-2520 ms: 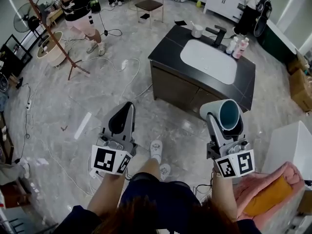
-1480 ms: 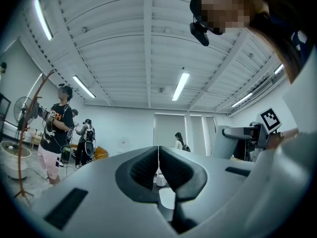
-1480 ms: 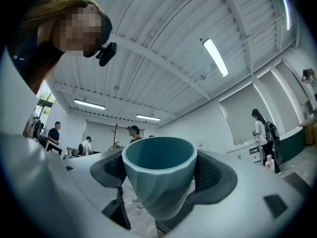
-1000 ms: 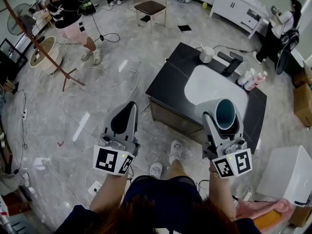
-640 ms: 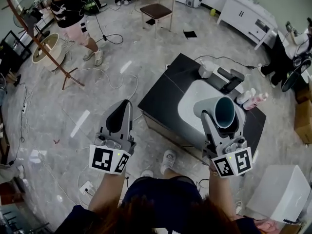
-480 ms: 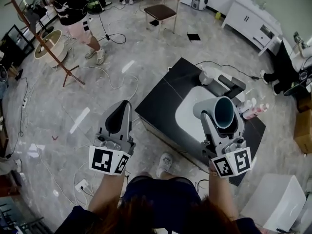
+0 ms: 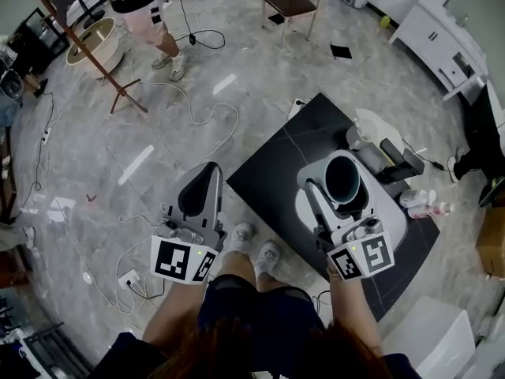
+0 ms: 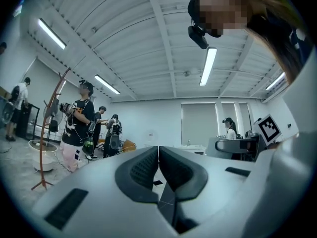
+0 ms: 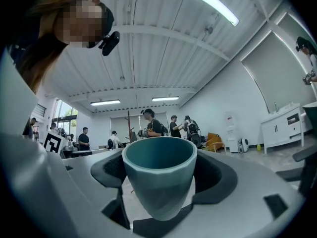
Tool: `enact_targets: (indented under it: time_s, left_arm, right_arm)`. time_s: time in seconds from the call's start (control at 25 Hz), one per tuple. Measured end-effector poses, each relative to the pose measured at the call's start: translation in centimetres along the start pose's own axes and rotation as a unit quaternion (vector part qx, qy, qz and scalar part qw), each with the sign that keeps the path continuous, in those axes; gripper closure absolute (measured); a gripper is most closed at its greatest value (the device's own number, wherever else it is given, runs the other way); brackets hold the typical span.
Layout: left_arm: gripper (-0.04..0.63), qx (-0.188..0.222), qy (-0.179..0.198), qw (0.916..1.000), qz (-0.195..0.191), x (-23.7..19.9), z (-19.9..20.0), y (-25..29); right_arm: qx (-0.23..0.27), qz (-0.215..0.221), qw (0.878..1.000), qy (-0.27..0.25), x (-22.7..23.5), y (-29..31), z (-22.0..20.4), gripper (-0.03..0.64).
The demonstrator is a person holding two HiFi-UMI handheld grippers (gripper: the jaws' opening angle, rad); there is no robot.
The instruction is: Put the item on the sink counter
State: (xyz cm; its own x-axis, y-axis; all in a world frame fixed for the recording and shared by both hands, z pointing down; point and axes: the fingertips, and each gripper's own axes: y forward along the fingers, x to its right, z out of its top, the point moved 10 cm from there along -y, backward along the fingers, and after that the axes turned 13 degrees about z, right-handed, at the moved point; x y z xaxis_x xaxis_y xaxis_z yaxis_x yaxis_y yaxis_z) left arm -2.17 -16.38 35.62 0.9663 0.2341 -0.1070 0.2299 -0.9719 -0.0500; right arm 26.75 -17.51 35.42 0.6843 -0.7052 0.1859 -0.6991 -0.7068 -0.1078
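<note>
A pale cup with a teal inside [image 7: 342, 178] [image 9: 159, 175] sits upright between the jaws of my right gripper [image 7: 335, 192] [image 9: 159, 182], which is shut on it. In the head view the cup hangs over the white basin [image 7: 394, 221] of the black sink counter [image 7: 276, 172]. My left gripper [image 7: 200, 189] [image 8: 158, 168] is shut with nothing in it, and it is held over the floor to the left of the counter.
A black tap [image 7: 401, 163], a white cup [image 7: 357, 138] and bottles [image 7: 426, 204] stand at the basin's far side. Cables [image 7: 207, 105] trail over the marble floor. A chair [image 7: 290, 3], a coat stand [image 7: 87, 42] and a person [image 7: 146, 6] are farther off. A white box [image 7: 422, 334] stands at the lower right.
The counter has come closer beneath me and swung round. My right gripper with the cup has gone from beside the counter to above the basin. The left gripper kept its pose.
</note>
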Motion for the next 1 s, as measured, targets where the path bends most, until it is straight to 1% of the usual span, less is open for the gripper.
enact_targets:
  time_s: [0.08, 0.16, 0.32, 0.4, 0.6, 0.8, 1.0]
  left_arm:
    - [0.572, -0.009, 0.002, 0.9999, -0.013, -0.8, -0.7, 1.7]
    - [0.572, -0.019, 0.002, 0.9995, -0.027, -1.7, -1.4, 3.4]
    - [0.572, -0.036, -0.001, 0.9983, -0.045, -3.7, -2.7, 6.0]
    - [0.572, -0.044, 0.001, 0.9977, -0.052, -4.7, -3.3, 6.9]
    - [0.572, -0.064, 0.002, 0.9967, -0.05, -7.0, -4.5, 8.1]
    - [0.572, -0.076, 0.003, 0.9958, -0.05, -8.3, -5.2, 8.5]
    - [0.572, -0.075, -0.001, 0.9957, -0.054, -8.8, -5.3, 8.8]
  right_arm:
    - [-0.01, 0.007, 1.0, 0.003, 0.7, 2.7, -1.6, 0.218]
    - [-0.03, 0.013, 0.999, -0.006, 1.4, 5.5, -3.9, 0.218]
    - [-0.098, 0.027, 0.994, -0.046, 2.7, 10.8, -10.7, 0.216]
    - [-0.121, 0.029, 0.991, -0.056, 3.2, 12.8, -13.7, 0.216]
    - [-0.151, 0.019, 0.987, -0.044, 4.3, 15.5, -19.3, 0.213]
    - [-0.15, 0.014, 0.988, -0.041, 4.7, 16.2, -21.4, 0.212]
    - [-0.151, 0.015, 0.987, -0.054, 4.1, 16.7, -21.7, 0.202]
